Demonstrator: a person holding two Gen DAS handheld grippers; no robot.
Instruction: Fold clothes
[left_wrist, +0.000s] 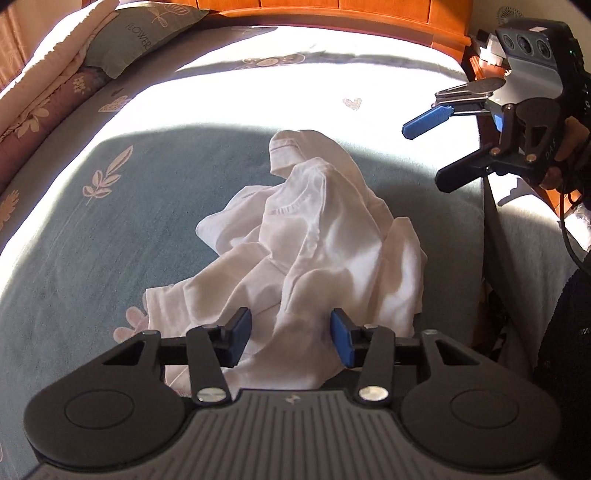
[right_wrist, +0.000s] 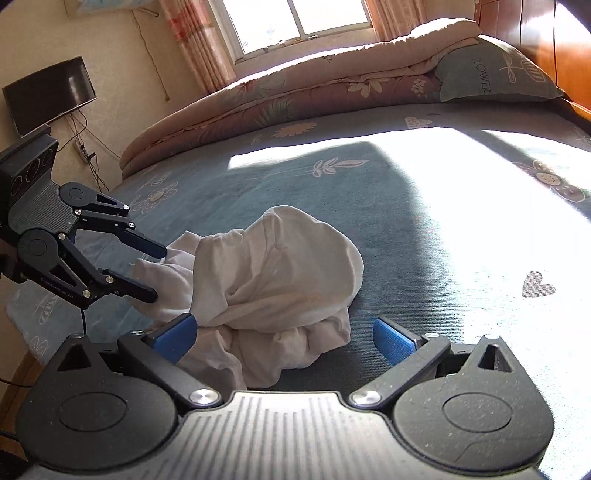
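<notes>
A white garment (left_wrist: 310, 236) is heaped in a crumpled mound on the blue bed sheet (left_wrist: 110, 229), in shade just short of the sunlit patch; no fold is seen in it. The left gripper (left_wrist: 291, 338) is held low at the near edge of the garment, its fingers apart with a ridge of cloth between them, seemingly placed to pinch it. The right gripper (right_wrist: 284, 341) is held beside the garment, fingers wide apart, gripping nothing.

Open blue bedsheet (right_wrist: 424, 229) all round the crumpled white garment (right_wrist: 266, 280); rolled quilt (right_wrist: 295, 85) and pillow (right_wrist: 491, 77) well beyond.
</notes>
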